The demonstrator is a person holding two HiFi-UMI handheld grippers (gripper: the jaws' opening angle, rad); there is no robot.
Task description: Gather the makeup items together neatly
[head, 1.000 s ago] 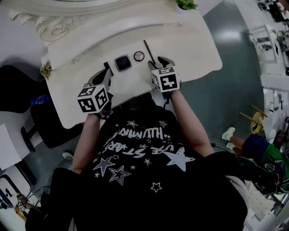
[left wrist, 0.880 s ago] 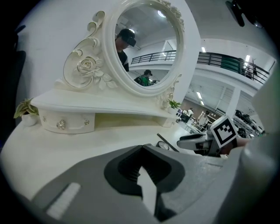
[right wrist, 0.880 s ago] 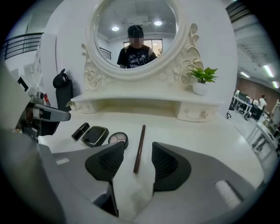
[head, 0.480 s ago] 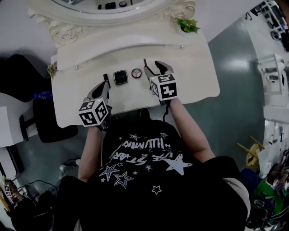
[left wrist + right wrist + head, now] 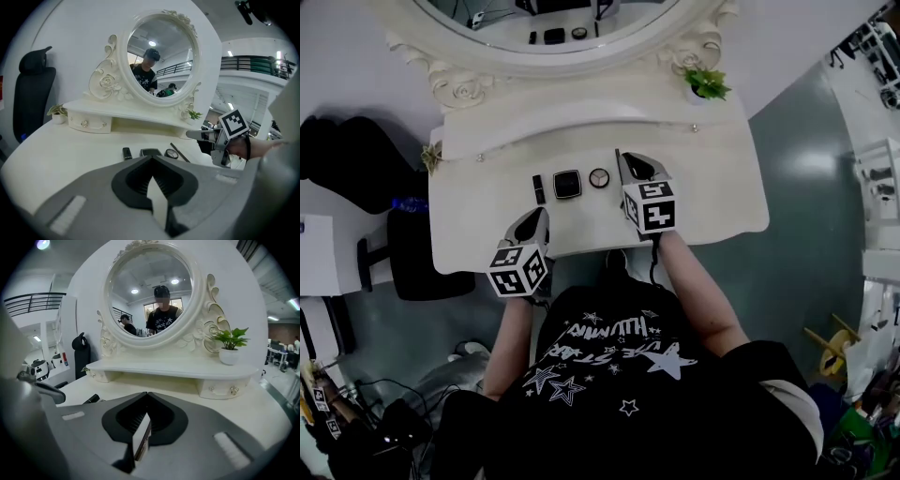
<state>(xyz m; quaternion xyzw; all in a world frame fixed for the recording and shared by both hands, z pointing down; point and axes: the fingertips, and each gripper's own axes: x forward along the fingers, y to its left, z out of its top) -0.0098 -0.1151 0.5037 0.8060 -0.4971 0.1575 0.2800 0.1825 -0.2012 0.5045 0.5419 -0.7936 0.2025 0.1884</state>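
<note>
A black lipstick tube [image 5: 538,188], a square compact [image 5: 567,184] and a round compact [image 5: 599,177] lie in a row on the white vanity table [image 5: 712,202]. In the left gripper view a thin dark pencil [image 5: 180,153] lies just right of the round compact [image 5: 171,153]. My right gripper [image 5: 628,161] hovers over that pencil's spot; its jaws have just been closing and now stand shut with nothing between them [image 5: 146,393]. My left gripper [image 5: 539,216] sits near the table's front edge, behind the lipstick, also shut and empty [image 5: 152,157].
An oval mirror [image 5: 553,28] in an ornate white frame stands at the back on a raised shelf with small drawers [image 5: 84,123]. A potted plant [image 5: 708,84] sits at the shelf's right end, another [image 5: 429,156] at its left. A black chair [image 5: 408,253] stands left of the table.
The right gripper's jaws, open beside the pencil half a second ago, are now closed. The left gripper has drawn back toward the table's front edge. The row of items has not moved.
</note>
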